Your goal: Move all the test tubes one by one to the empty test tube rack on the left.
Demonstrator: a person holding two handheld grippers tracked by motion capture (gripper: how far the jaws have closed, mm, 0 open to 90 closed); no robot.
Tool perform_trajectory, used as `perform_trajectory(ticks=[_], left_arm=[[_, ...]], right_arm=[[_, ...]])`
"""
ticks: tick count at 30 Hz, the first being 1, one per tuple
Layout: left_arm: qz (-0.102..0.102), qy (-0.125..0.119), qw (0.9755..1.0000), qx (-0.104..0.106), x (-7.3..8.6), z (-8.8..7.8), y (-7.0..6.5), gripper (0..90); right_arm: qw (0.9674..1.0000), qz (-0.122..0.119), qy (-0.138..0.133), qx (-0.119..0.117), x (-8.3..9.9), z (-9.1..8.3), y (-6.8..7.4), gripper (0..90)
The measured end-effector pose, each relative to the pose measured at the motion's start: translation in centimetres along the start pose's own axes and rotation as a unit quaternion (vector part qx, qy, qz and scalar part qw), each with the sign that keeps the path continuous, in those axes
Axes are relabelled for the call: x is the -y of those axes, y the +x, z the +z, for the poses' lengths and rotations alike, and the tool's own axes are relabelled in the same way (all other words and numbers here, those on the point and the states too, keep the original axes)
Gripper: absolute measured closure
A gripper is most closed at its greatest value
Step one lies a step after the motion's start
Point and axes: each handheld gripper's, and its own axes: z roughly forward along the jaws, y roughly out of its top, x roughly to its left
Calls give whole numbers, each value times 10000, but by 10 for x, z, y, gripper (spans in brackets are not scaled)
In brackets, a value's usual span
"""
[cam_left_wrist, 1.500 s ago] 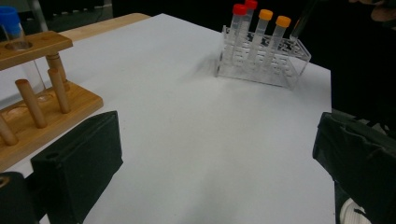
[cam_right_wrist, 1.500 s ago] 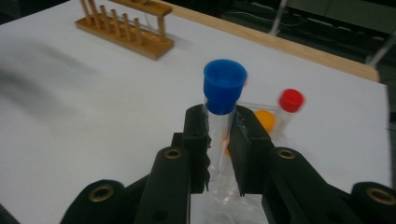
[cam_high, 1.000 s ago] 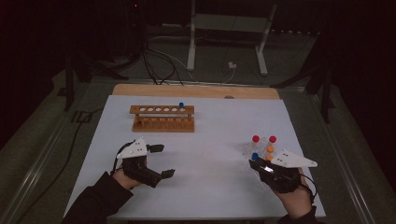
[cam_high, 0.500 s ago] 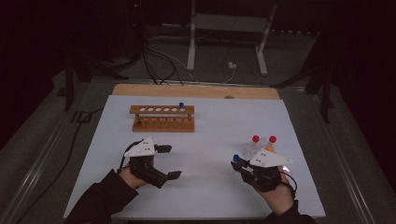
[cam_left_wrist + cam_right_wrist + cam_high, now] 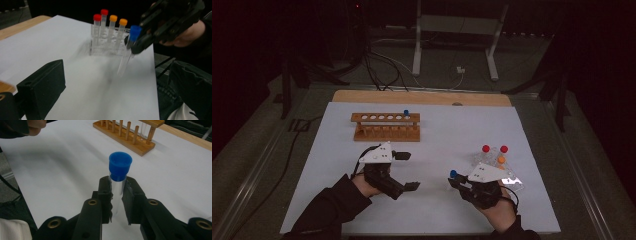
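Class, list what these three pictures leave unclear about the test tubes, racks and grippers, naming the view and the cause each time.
- Blue-capped tube held by the right gripper: its lower end is hidden behind the jaws in the right gripper view, and motion-blurred in the left gripper view.
- Clear rack: blurred in the left gripper view, its slots uncountable.
- Wooden rack: cut off by the top edge in the right gripper view.
- Left gripper: small and dark in the high view.

A wooden rack (image 5: 386, 126) stands well apart from four red- and orange-capped tubes (image 5: 108, 32).
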Motion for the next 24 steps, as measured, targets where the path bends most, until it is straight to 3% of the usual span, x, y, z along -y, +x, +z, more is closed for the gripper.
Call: perform_trajectory(ticks=[13,24], left_arm=[[179,-114,9992,353,-22,30,-9,106],[320,-45,9991,288,-32,52,-15,279]], right_arm=[[9999,-19,20,-105,-1,4,4,770],[9999,-20,8,-109,-3,4,5,770]])
